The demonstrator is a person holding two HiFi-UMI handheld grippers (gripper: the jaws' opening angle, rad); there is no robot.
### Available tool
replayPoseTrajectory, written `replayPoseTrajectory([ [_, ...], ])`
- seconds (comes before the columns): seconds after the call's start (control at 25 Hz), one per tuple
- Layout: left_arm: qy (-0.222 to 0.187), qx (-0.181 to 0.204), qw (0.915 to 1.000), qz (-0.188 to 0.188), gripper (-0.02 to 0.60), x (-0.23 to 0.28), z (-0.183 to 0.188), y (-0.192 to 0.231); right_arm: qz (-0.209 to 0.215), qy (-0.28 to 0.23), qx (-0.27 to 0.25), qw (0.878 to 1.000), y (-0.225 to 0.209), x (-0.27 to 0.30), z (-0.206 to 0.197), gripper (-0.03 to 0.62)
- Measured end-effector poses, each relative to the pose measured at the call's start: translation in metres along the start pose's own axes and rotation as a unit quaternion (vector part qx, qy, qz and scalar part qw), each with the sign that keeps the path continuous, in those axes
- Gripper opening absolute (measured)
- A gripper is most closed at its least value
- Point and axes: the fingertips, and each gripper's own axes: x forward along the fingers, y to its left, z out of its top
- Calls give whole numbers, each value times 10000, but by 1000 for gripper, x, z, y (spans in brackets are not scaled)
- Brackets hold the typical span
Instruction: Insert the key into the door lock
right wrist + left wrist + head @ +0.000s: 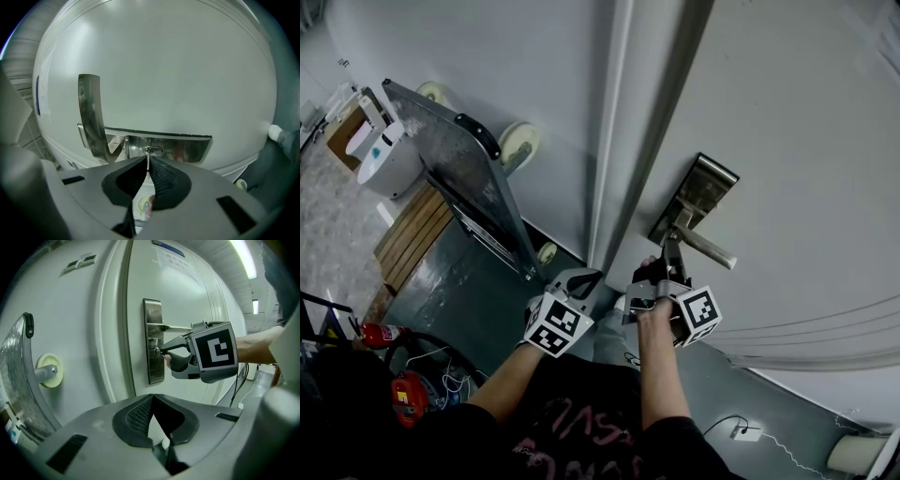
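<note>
We are at the insertion step. Our right gripper (148, 159), low centre of its own view, is clenched on the key (148, 164). The key's tip meets the keyhole (152, 151) in the lock plate (187, 147); we cannot tell how deep it sits. Our left gripper (152, 397) is closed on nothing, apart from the lock. Next, we judge, comes a straight push along the keyhole, with the blade in line with the slot.

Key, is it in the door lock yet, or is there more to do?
Nearly. Done: the right gripper has its jaws shut on the key and has lined it up with the lock. In hand: the tip is at the keyhole, seemingly just entering. Left: pushing it fully in. The left gripper is shut, empty, away from the door.
</note>
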Motion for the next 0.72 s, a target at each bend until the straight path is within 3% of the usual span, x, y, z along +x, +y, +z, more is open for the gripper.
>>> replayPoseTrajectory([
  [0.48,-70,-34,10000,-4,12,-2,0,0,126,118,-146,9997,4,-2,1,83],
  [0.72,-159,-3,9999,-11,12,-10,-3,-2,273,36,-432,9987,8,-14,3,133],
])
